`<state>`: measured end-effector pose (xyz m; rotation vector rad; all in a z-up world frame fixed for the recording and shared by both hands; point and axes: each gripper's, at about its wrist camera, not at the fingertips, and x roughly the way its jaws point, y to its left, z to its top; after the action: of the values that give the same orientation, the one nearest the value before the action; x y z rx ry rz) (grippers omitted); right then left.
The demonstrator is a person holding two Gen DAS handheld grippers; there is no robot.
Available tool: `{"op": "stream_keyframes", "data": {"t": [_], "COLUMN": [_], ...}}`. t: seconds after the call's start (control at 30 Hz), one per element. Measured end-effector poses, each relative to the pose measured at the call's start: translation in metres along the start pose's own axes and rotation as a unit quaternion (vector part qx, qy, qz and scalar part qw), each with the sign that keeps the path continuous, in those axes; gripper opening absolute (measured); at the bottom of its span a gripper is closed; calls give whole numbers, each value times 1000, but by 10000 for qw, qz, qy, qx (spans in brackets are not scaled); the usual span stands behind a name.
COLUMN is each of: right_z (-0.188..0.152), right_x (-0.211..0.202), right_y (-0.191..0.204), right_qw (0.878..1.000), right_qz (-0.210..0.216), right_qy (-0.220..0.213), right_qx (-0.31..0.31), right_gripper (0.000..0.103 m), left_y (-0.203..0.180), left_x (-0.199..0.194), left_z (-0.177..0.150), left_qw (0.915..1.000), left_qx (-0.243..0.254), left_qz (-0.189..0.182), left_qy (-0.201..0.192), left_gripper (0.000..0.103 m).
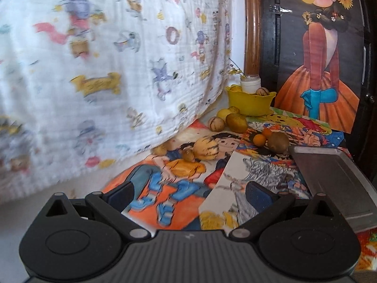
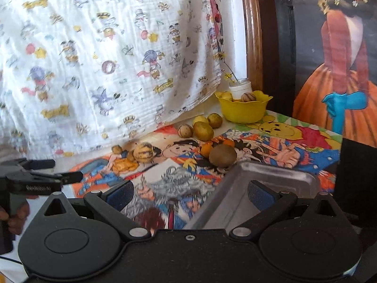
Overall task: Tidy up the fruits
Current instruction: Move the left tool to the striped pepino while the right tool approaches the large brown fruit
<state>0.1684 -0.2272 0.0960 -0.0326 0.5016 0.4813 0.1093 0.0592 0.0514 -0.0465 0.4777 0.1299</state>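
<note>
Fruits lie scattered on a table covered with cartoon drawings. A striped yellow melon (image 1: 207,147) (image 2: 143,152) lies mid-table, a brown kiwi (image 1: 278,141) (image 2: 222,155) with small oranges (image 1: 259,139) beside it, and yellowish fruits (image 1: 236,122) (image 2: 203,131) farther back. A yellow bowl (image 1: 250,102) (image 2: 242,109) at the back holds a few fruits. A grey metal tray (image 1: 334,179) (image 2: 240,195) sits near the front right. My left gripper (image 1: 188,194) is open and empty over the drawings. My right gripper (image 2: 188,194) is open and empty, its right finger above the tray.
A white cartoon-print cloth (image 1: 106,59) hangs along the left. A white jar (image 1: 250,83) with a twig stands behind the bowl. A dark cabinet with a painted girl (image 1: 322,70) bounds the right. A hand holding the left gripper (image 2: 35,179) shows in the right wrist view.
</note>
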Motion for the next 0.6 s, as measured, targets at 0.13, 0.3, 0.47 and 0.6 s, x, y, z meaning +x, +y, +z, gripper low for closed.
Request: {"op": "stream_keyframes", "data": {"t": [0.13, 0.3, 0.47, 0.6], "right_z": [36, 56, 51, 46], "right_x": [26, 79, 138, 175], "right_y": [-22, -56, -76, -86], "right_qw": [9995, 9970, 9971, 9956], "right_qz": [189, 643, 557, 520], "right_qy": [126, 191, 509, 773], "right_qx": [208, 388, 26, -20], "right_gripper": [103, 103, 102, 102], "left_y": [-5, -15, -27, -32], "left_x": [25, 68, 119, 155], "left_z": [21, 42, 47, 45], "left_qw": [9999, 9994, 9962, 9924], "left_qx": [-22, 169, 775, 1123], "left_qz": [-159, -278, -409, -488], "left_qy": [-19, -64, -13, 138], "left_gripper": [103, 103, 103, 102]}}
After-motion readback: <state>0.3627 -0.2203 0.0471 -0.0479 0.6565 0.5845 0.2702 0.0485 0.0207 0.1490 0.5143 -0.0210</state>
